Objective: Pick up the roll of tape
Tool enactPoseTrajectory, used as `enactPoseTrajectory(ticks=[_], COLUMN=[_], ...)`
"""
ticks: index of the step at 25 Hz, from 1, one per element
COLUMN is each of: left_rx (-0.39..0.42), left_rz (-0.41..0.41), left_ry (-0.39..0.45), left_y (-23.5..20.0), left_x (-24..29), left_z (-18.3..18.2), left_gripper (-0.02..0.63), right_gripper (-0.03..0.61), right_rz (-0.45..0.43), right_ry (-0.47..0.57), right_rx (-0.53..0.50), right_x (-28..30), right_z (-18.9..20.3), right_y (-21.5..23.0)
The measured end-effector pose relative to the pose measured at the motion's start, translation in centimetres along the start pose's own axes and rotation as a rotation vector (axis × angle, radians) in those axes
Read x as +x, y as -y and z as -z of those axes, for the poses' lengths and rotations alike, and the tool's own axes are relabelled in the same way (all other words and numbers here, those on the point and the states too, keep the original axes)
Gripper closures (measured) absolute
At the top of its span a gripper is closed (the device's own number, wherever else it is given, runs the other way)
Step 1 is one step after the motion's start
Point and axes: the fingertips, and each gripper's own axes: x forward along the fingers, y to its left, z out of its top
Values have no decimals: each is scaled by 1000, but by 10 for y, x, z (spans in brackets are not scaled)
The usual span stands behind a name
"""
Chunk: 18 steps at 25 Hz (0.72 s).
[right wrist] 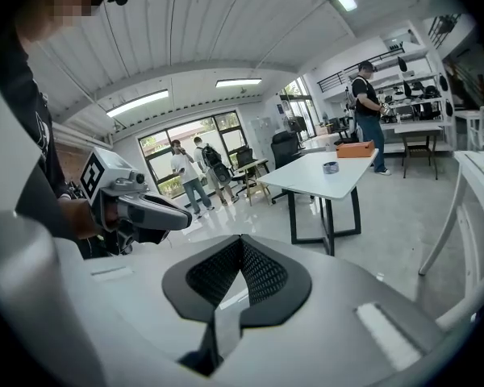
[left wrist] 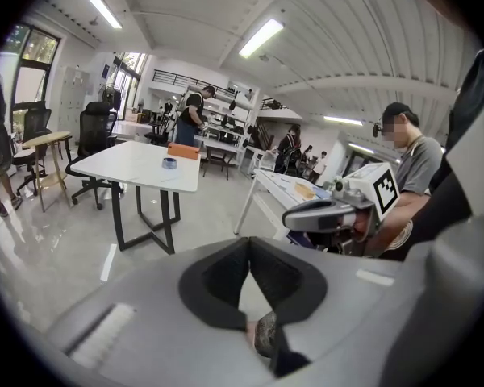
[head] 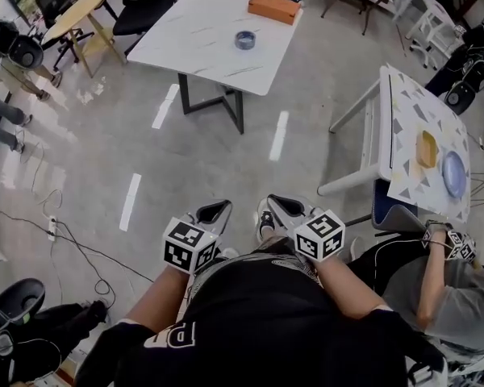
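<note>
The roll of tape (head: 244,39) is a small blue-grey ring lying flat on a white table (head: 202,55) far ahead of me. It also shows as a small roll (left wrist: 169,163) in the left gripper view and as a small roll (right wrist: 331,167) in the right gripper view. My left gripper (head: 214,211) and right gripper (head: 282,205) are held close to my body, side by side, well short of the table. Both have their jaws together with nothing between them. Each gripper view shows its own black tips meeting, the left gripper (left wrist: 248,242) and the right gripper (right wrist: 241,239).
An orange box (head: 273,7) lies at the white table's far edge. A patterned table (head: 411,111) with a blue plate (head: 454,173) stands to the right, and a person (head: 444,289) sits beside it. A round wooden table (head: 74,13), black chairs and a floor cable (head: 56,224) are on the left.
</note>
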Motion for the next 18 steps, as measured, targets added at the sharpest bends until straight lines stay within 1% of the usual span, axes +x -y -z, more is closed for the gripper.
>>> enactPoseTrajectory(ticks=[11, 18], left_rx=[0, -21], left_rz=[-12, -22], left_ry=[9, 20], left_y=[-25, -31], left_x=[58, 88], left_z=[-57, -88], left_gripper=[554, 554], right_gripper=[580, 580], right_rz=[-15, -31], right_ry=[6, 0], right_rx=[3, -31], right_x=[25, 33], right_z=[-41, -62], right_y=[69, 104])
